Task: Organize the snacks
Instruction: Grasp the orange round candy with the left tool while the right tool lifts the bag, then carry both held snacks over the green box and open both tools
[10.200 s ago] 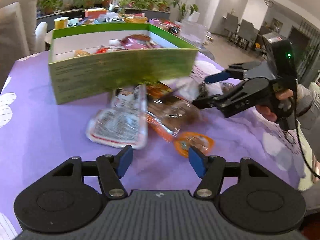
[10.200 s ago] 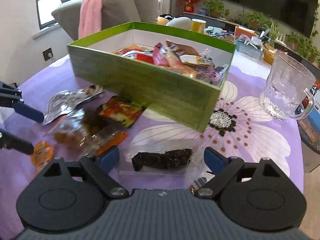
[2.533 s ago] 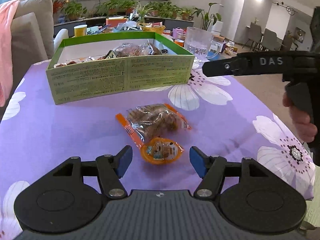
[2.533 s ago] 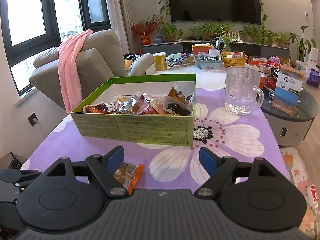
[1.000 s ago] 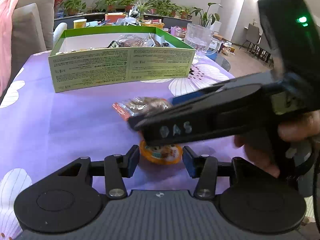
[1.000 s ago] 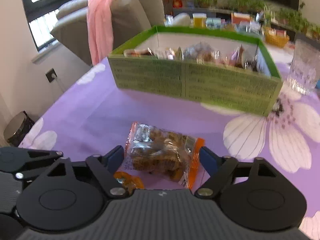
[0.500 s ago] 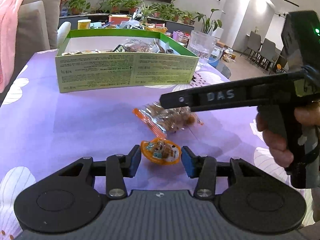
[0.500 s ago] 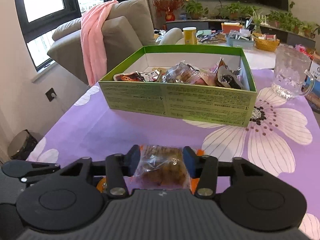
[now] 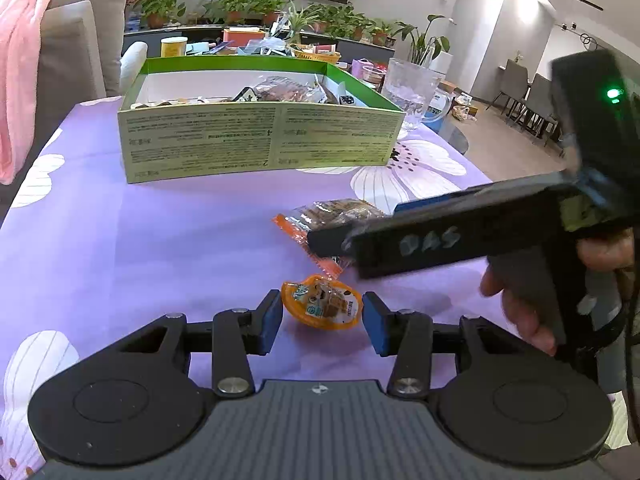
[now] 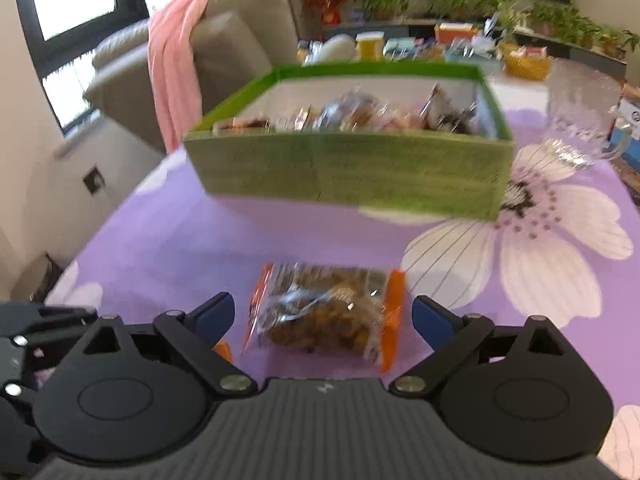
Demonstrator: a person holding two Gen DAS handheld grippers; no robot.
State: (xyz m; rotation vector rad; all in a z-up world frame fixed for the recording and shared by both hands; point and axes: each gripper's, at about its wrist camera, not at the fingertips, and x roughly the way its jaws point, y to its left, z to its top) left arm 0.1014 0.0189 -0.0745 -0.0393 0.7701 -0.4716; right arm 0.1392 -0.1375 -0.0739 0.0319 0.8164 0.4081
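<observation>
Snack bag lying flat on purple cloth, well short of green box, long axis crosswise to right gripper. Right jaws opening, pads clear of the bag's orange ends, bag between them, nothing pinched. Nearer than the left for this one. Left gripper parted around orange jelly cup (pads just beside, maybe grazing its left rim), farther still from the box.
</observation>
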